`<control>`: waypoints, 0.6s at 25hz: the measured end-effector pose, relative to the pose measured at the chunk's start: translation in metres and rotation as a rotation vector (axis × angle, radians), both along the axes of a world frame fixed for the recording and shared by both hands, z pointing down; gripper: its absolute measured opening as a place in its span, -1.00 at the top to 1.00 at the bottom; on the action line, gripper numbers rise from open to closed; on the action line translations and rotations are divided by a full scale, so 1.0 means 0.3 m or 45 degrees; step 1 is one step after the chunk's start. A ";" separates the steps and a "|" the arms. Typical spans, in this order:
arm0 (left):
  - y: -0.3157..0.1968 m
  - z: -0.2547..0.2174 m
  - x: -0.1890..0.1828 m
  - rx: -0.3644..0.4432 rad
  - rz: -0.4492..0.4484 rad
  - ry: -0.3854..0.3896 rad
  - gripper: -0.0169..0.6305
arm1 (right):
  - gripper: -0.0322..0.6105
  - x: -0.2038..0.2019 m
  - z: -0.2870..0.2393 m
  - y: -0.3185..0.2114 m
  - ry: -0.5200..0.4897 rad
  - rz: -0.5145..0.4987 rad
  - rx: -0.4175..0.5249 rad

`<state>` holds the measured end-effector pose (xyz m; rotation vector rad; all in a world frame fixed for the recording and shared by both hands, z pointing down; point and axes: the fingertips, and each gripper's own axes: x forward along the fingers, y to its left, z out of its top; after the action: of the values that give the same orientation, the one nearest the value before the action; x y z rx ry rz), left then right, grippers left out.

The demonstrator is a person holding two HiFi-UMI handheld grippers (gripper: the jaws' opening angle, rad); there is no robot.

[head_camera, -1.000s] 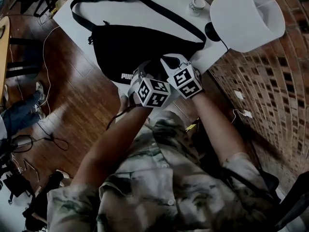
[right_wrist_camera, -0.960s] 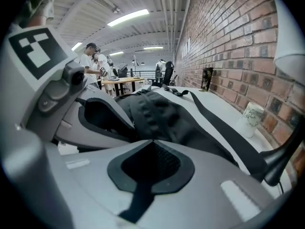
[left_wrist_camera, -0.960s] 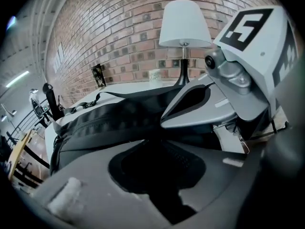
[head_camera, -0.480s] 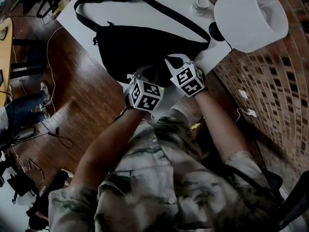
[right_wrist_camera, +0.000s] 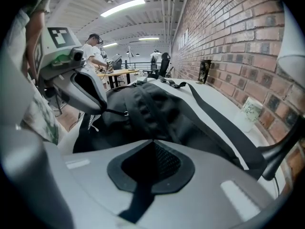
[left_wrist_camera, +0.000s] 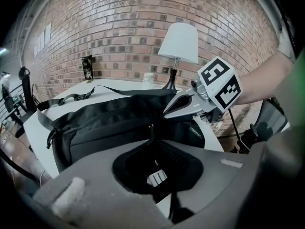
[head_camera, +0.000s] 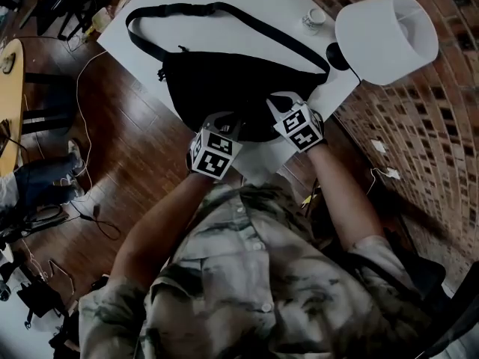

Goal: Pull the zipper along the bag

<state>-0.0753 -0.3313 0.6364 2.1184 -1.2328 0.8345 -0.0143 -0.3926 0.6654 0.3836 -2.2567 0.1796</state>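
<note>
Bag: the black bag (head_camera: 239, 88) lies on the white desk (head_camera: 224, 34). Its long axis runs left to right, and its strap loops round the far side.
Left claw: the left claw (left_wrist_camera: 151, 129) is pressed together on the zipper pull (right_wrist_camera: 125, 113), whose cord is taut off the bag's near face.
Right claw: the right claw (right_wrist_camera: 152, 142) is pressed together on the bag's cloth near its right end, close to the lamp (head_camera: 385, 36). It probably acts as the anchor.
Key relation: the rest of the zip seems to lie left of the left claw, along the long axis. The pull should go left, away from the right claw.
Nearer hand: the left one, which is already on the pull.
Change: a second ago the two marker cubes touched. Now they stand apart, with the left claw further left and nearer. The bag's white logo no longer shows.
</note>
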 end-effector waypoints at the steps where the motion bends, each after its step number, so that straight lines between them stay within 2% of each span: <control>1: -0.003 -0.005 -0.017 0.006 0.020 0.009 0.86 | 0.88 0.001 0.001 0.001 0.008 0.008 -0.002; 12: -0.062 -0.030 -0.160 0.000 0.189 0.123 0.86 | 0.88 0.010 0.012 -0.006 0.109 0.102 0.006; 15: -0.064 -0.028 -0.196 -0.007 0.203 0.164 0.86 | 0.88 0.020 0.020 -0.006 0.151 0.138 0.005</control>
<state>-0.1341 -0.3506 0.6282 2.2507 -1.0056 0.7537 -0.0082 -0.3944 0.6714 0.5066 -2.1215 0.2034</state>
